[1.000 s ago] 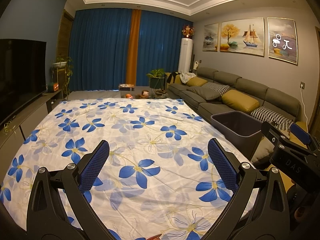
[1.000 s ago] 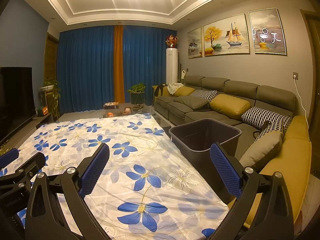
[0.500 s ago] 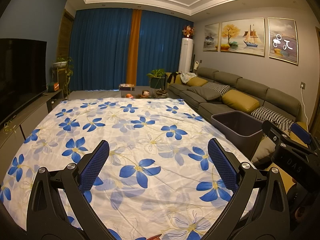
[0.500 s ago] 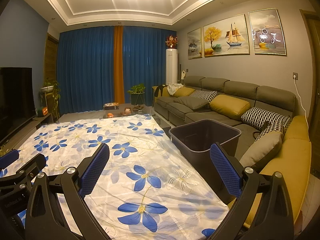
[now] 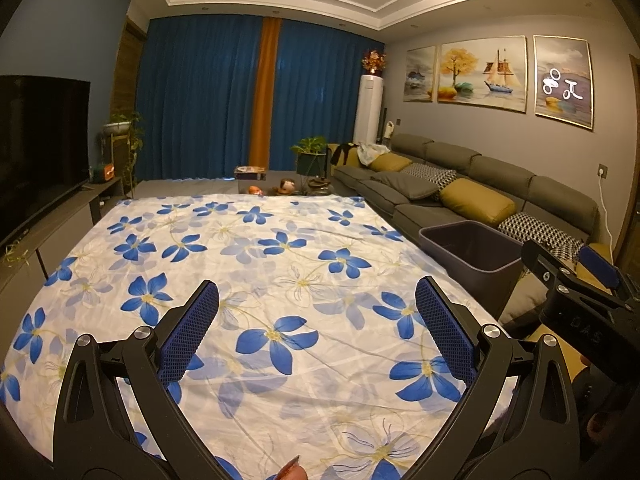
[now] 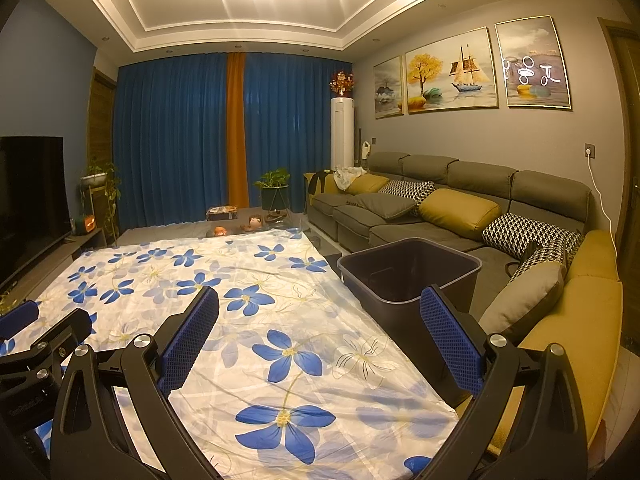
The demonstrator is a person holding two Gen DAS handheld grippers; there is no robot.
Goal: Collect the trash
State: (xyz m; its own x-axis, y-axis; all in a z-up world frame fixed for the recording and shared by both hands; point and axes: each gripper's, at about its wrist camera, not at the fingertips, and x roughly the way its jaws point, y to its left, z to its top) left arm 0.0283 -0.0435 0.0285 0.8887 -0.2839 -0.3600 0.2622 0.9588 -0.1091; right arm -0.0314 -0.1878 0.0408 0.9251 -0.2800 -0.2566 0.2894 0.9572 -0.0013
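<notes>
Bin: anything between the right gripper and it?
Nothing visible. The dark bin stands open-topped off the right edge of the floral cloth, ahead of the right gripper, jaws open and empty. No trash shows on the cloth.

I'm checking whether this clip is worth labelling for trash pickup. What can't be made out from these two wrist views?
- Bin floor: right wrist view, hidden by its near wall and shadow; contents unknown.
- Table under the floral cloth: covered in both views.
- Small items past the cloth's far edge: left wrist view, too small to name.
- Reddish tip at the bottom edge: left wrist view, cut off.
- No trash is identifiable in either view.
</notes>
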